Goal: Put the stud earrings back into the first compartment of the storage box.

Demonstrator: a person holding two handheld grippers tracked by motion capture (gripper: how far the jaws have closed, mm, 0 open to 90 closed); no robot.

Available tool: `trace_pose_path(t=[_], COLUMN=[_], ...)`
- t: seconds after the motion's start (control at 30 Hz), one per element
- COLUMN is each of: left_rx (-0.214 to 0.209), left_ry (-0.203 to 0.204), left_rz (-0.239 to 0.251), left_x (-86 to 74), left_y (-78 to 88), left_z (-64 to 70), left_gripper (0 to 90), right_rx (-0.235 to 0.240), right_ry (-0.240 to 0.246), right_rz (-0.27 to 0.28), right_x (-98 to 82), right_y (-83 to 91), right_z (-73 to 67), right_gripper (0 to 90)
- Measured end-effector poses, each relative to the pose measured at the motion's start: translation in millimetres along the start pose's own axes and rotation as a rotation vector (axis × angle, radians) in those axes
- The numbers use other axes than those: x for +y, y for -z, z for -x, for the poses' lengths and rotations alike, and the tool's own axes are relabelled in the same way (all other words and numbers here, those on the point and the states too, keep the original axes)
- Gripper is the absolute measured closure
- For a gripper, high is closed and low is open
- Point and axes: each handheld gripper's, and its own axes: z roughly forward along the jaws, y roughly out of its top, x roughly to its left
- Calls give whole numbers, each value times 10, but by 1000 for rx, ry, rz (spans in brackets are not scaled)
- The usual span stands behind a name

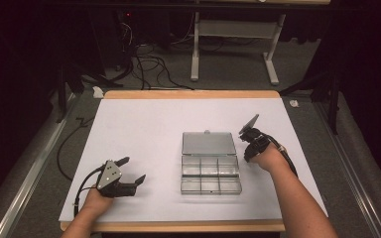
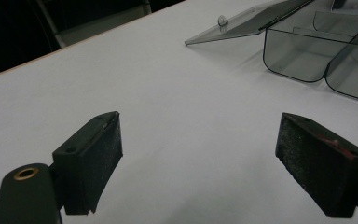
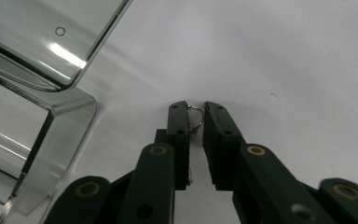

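Right gripper (image 3: 196,109) jaws pinching small wire hook (image 3: 196,116), open compartment box (image 1: 211,174) beside, left gripper (image 2: 200,154) jaws spread

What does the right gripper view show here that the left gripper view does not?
Right gripper view: the right hand-held gripper with its jaws nearly together around a small bent wire piece, low over the table beside a corner of the clear compartment box.

Left gripper view: the left hand-held gripper with jaws wide apart and nothing between them, plus the latch knob on the box's opened lid.

Both: the white table and part of that box and lid.
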Motion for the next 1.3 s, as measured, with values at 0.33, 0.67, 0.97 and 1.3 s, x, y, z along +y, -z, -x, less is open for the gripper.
trace_pose_path(t=[0.33, 0.67, 0.97, 1.3], left_rx=[1, 0, 2, 4], left_ry=[0, 1, -1, -4], left_rz=[0, 0, -1, -1], left_x=[0, 0, 0, 0], left_y=[1, 0, -1, 0], left_z=[0, -3, 2, 5], left_gripper=[150, 150, 150, 150], right_rx=[17, 40, 57, 66], right_ry=[0, 5, 29, 48], right_rz=[3, 25, 28, 38], right_x=[-38, -172, -275, -345], right_y=[40, 186, 270, 392], right_z=[37, 53, -18, -104], right_gripper=[869, 867, 865, 864])
